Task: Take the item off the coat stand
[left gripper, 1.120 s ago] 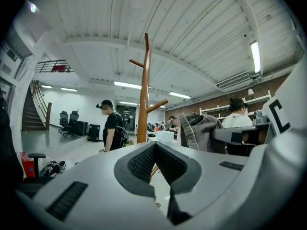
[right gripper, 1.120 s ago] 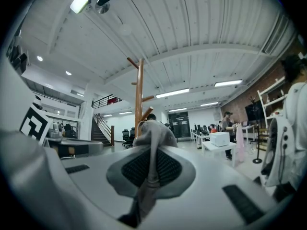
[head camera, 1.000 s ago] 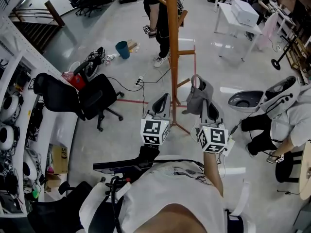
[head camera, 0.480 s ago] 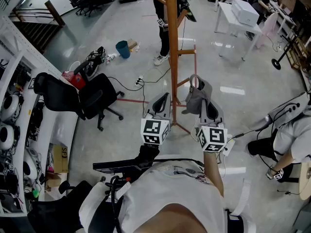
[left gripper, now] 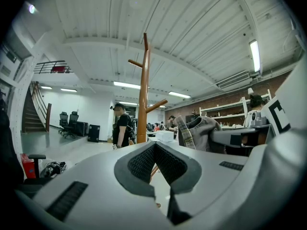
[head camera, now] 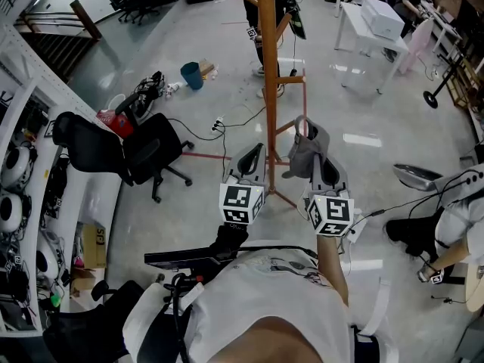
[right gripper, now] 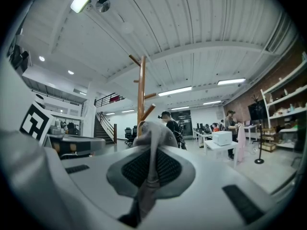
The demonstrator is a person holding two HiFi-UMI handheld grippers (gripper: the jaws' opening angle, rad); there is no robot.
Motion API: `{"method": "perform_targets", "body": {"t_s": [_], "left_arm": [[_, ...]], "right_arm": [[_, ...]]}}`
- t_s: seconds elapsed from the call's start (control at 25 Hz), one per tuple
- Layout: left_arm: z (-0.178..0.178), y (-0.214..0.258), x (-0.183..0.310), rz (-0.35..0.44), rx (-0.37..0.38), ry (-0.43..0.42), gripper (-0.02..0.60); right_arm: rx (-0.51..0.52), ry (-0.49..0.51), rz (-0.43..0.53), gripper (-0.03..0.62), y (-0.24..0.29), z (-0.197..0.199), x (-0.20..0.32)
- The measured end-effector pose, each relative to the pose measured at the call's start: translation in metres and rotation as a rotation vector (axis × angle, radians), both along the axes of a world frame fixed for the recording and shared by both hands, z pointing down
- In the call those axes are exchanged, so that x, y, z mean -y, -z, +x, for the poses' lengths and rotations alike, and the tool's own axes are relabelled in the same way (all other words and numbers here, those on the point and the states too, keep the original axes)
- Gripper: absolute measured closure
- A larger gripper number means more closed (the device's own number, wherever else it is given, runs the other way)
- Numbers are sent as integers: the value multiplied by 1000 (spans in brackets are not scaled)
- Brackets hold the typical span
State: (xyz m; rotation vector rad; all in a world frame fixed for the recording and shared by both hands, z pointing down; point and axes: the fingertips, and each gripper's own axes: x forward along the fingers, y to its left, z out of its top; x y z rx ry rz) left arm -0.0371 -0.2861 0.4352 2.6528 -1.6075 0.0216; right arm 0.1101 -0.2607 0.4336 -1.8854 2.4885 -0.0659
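The wooden coat stand [head camera: 266,89] rises in the middle of the floor, its pole [left gripper: 143,95] bearing bare pegs. My right gripper [head camera: 324,174] is level, just right of the pole, and shut on a grey garment [head camera: 306,150]. A strip of the garment's cloth [right gripper: 152,157] runs between the pads, with the bunched garment at the tips. From the left gripper view the garment [left gripper: 199,133] hangs apart from the pole. My left gripper [head camera: 248,169] is beside the right one, its jaws a narrow gap apart [left gripper: 156,152] with nothing between them.
A black office chair [head camera: 144,153] and a teal bucket [head camera: 190,76] stand to the left. A white table [head camera: 370,21] is at the back right. A person [head camera: 265,6] stands behind the stand, and another person [head camera: 454,218] sits at the right. Cables cross the floor.
Both grippers and the garment have stayed put. The person behind the stand has walked farther away, and the person at the right has shifted a grey shell-shaped object.
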Motion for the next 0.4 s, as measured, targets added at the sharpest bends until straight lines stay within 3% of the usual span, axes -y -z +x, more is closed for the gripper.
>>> {"method": "perform_targets", "body": {"t_s": [0.4], "left_arm": [[2, -7, 2, -9, -7, -6, 579]], "right_arm": [[-1, -2, -12, 579, -7, 0, 1]]}}
